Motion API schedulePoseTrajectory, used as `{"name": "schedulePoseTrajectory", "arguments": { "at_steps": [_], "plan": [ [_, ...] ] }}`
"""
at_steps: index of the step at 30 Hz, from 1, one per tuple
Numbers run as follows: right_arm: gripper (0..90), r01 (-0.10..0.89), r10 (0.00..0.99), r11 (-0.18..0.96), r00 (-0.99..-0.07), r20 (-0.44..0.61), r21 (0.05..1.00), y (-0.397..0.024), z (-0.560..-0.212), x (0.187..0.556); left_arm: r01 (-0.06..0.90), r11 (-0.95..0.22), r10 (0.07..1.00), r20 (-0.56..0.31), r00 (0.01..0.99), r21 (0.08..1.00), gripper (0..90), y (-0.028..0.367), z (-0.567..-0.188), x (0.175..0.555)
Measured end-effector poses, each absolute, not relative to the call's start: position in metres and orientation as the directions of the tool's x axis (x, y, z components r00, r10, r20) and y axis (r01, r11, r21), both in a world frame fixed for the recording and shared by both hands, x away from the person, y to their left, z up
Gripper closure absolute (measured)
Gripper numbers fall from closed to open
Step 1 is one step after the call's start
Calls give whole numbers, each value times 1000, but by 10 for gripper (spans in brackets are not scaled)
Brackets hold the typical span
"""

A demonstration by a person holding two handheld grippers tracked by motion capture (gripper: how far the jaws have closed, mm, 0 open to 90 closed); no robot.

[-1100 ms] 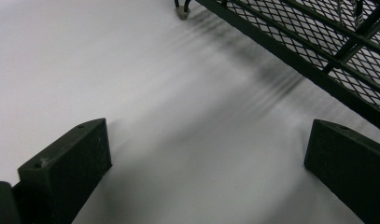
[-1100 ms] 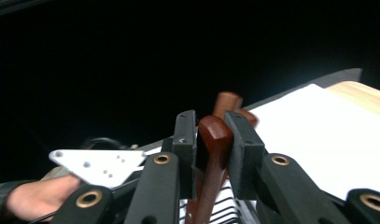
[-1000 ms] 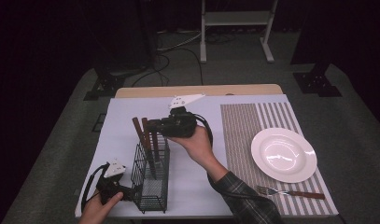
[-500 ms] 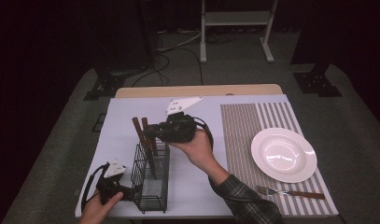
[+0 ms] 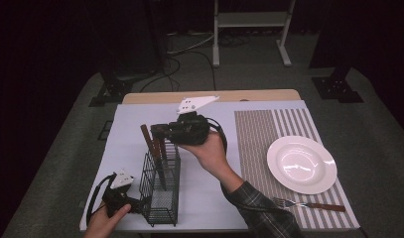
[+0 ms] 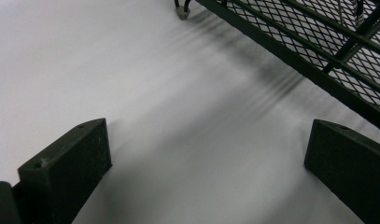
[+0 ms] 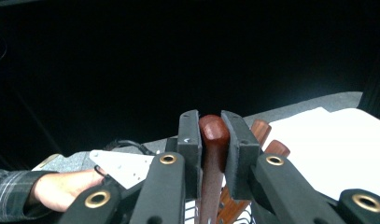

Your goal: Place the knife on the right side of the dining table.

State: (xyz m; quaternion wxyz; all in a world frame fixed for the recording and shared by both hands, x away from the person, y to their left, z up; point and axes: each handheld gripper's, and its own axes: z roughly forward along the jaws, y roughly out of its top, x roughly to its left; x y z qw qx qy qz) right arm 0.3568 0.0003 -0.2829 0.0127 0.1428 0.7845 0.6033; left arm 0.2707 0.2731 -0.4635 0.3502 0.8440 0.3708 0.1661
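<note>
Right gripper view: wooden handle between jaws, higher than before.

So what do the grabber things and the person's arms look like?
Both grippers are black, each with a pale grey three-cornered plate on top: the right gripper, the left gripper. Brass rivets dot the right one. A black cable loops off the left. One plaid sleeve.

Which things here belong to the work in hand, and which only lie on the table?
In use:
- right gripper, shut on a wooden handle
- wire basket holding other wooden-handled utensils
- left gripper, open beside the basket

Lying about:
- white plate
- fork
- striped placemat
</note>
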Motion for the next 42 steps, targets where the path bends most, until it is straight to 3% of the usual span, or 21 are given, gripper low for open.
{"name": "schedulePoseTrajectory", "arguments": {
  "at_steps": [26,42],
  "plan": [
    [786,147,279,154,-955,100,977,-27,-227,352,509,-480,742,21,670,715,0,273,-464,271],
    [788,121,360,98,-930,78,988,-68,-205,351,509,-479,743,21,669,715,0,273,-464,271]
  ]
}}
